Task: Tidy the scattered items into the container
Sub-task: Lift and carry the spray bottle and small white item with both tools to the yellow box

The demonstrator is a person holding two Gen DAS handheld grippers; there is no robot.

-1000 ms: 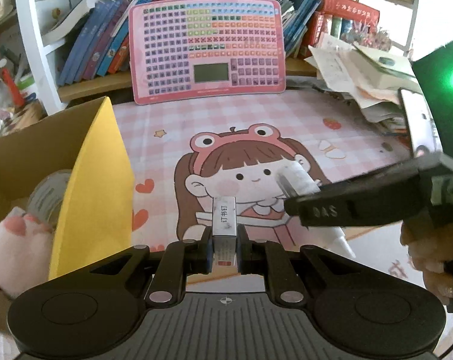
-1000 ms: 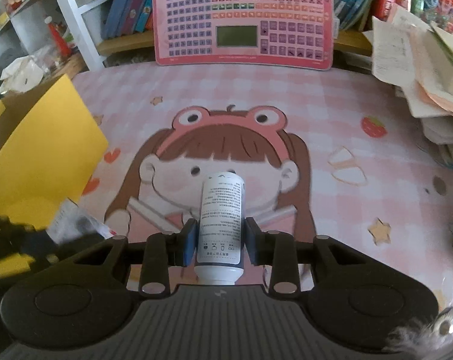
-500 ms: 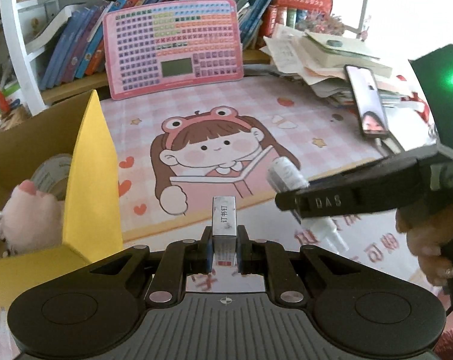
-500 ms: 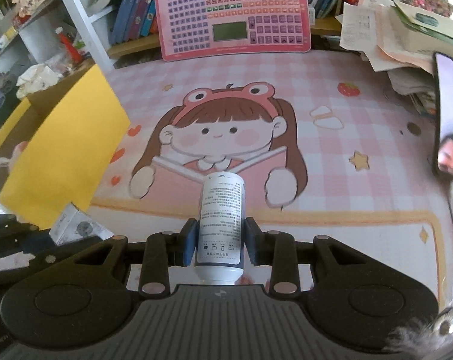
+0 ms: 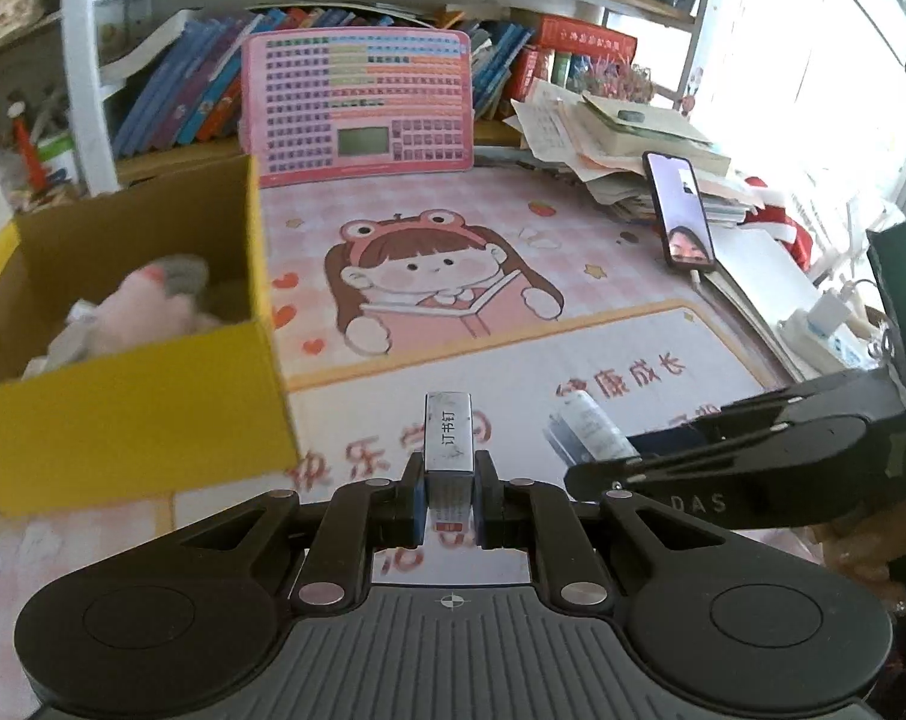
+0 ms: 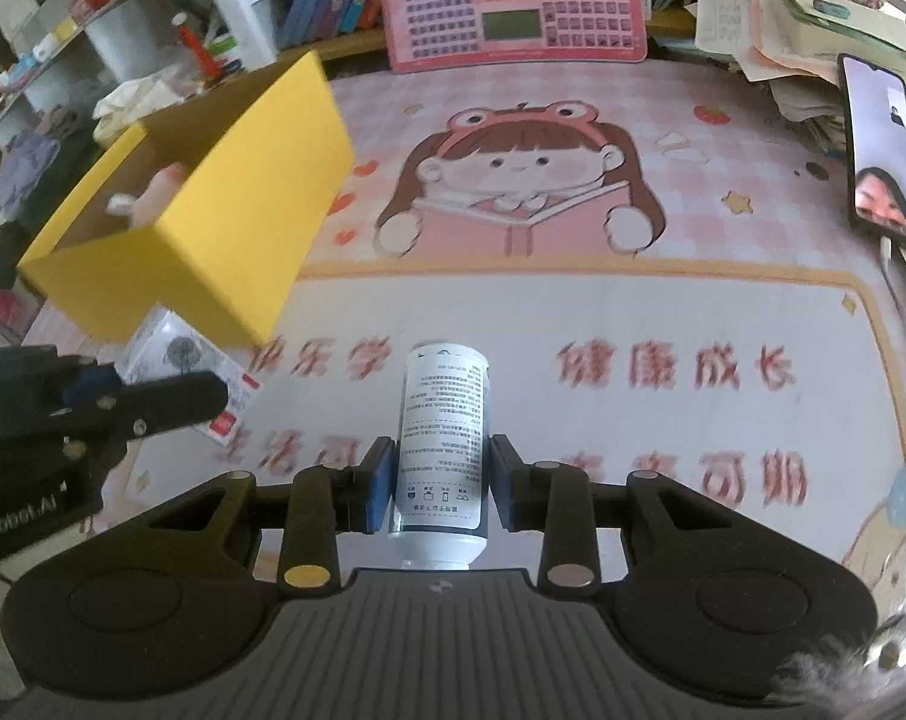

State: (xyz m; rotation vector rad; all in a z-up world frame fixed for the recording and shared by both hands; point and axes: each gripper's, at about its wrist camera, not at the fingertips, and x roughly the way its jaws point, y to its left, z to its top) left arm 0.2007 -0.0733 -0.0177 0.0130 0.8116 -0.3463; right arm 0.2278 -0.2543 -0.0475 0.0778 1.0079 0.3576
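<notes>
My left gripper (image 5: 448, 504) is shut on a small silver staple box (image 5: 449, 441) and holds it above the desk mat, right of the yellow cardboard box (image 5: 123, 414). The box holds a pink plush toy (image 5: 147, 306). My right gripper (image 6: 440, 483) is shut on a white bottle (image 6: 442, 450) with printed text. In the right wrist view the yellow box (image 6: 213, 222) is at the left, and the left gripper (image 6: 123, 402) with its staple box (image 6: 183, 366) shows below it. In the left wrist view the right gripper (image 5: 591, 462) holds the bottle (image 5: 591, 432) to the right.
A pink cartoon desk mat (image 5: 513, 324) covers the desk. A pink toy keyboard (image 5: 357, 102) leans on the bookshelf at the back. A phone (image 5: 681, 210) leans on a paper stack (image 5: 621, 138) at the right.
Both grippers have pulled back toward the desk's near edge and risen, each still holding its item. The yellow box now lies farther ahead and to the left.
</notes>
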